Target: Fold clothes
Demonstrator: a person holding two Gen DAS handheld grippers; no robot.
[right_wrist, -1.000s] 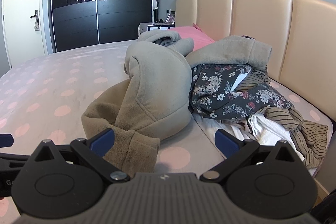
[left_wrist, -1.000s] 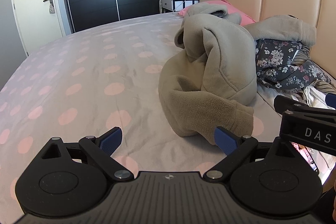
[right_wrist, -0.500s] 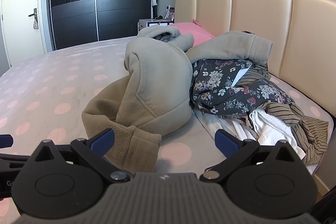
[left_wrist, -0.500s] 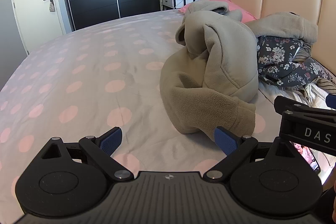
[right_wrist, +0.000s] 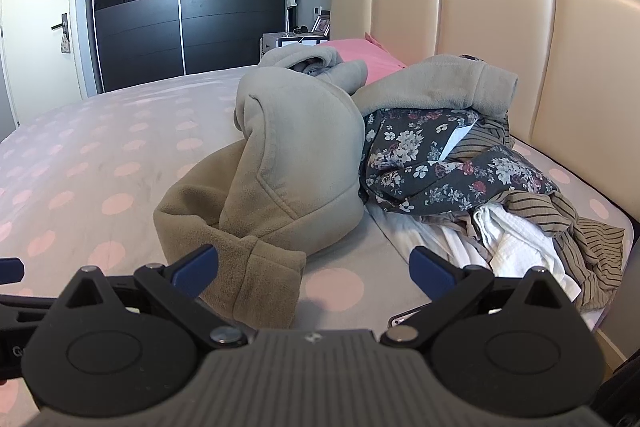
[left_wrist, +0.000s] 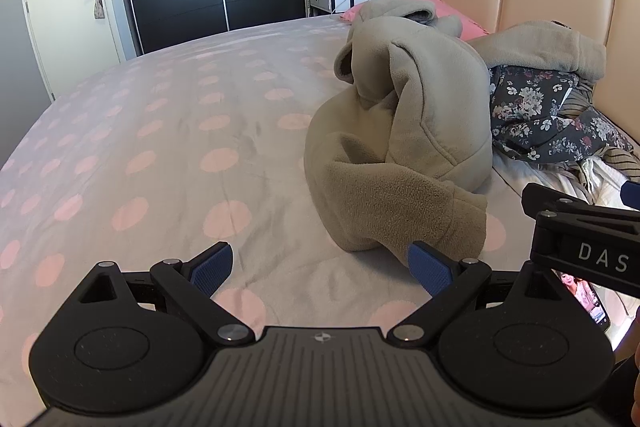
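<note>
Clothes: one beige fleece [left_wrist: 404,147] beside one heap [right_wrist: 472,179]; both tongs [left_wrist: 320,267] [right_wrist: 314,267] spread wide, empty.

Clothes pile [right_wrist: 440,163] on dotted bed [left_wrist: 168,155]

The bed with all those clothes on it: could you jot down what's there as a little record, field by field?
surface: bed, pale sheet with pink dots
nearest garment: beige fleece hoodie, crumpled in a heap
beside it: dark floral garment, then a striped garment and white cloth
near headboard: pink pillow
left gripper: open, holding nothing
right gripper: open, holding nothing
folding: not yet begun
</note>
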